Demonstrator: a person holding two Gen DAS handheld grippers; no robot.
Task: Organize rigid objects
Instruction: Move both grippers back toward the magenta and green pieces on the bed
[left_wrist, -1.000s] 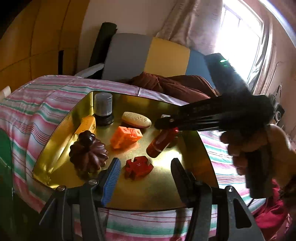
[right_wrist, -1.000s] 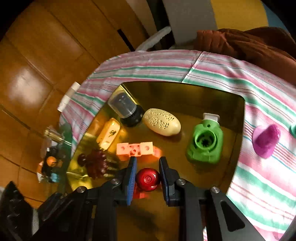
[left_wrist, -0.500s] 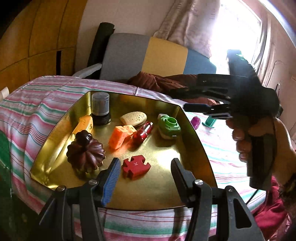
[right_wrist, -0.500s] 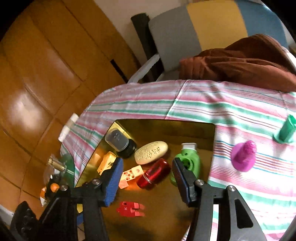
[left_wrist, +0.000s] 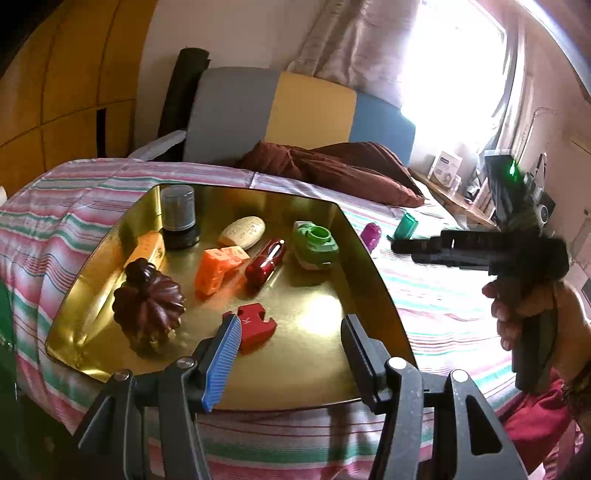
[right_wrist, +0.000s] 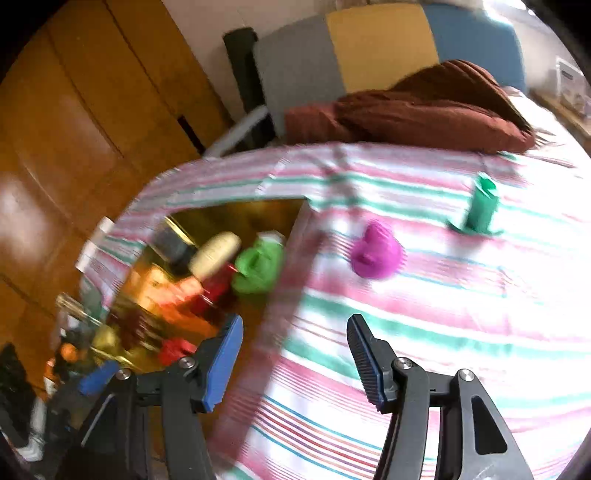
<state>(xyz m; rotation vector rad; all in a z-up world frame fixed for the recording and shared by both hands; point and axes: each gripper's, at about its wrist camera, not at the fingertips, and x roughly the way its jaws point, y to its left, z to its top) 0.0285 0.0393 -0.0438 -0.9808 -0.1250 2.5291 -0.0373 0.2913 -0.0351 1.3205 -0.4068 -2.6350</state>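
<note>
A gold tray (left_wrist: 369, 254) on the striped bedspread holds a dark red cylinder (left_wrist: 265, 262), a green piece (left_wrist: 314, 246), an orange block (left_wrist: 216, 269), a cream oval (left_wrist: 242, 232), a brown pumpkin shape (left_wrist: 147, 304), a red puzzle piece (left_wrist: 255, 325) and a grey jar (left_wrist: 178, 216). My left gripper (left_wrist: 291, 354) is open and empty over the tray's near edge. My right gripper (right_wrist: 293, 360) is open and empty, above the bedspread right of the tray. A magenta piece (right_wrist: 376, 253) and a green peg (right_wrist: 482, 208) lie ahead of it.
A brown pillow (left_wrist: 332, 168) lies at the back of the bed before a grey, yellow and blue headboard (left_wrist: 295, 114). Wooden cupboards (right_wrist: 74, 129) stand to the left. A cluttered shelf (left_wrist: 454, 181) is at the right by the window.
My right gripper has opened, left the dark red cylinder lying in the tray, and swung right out over the bedspread toward the magenta piece. My left gripper has stayed put.
</note>
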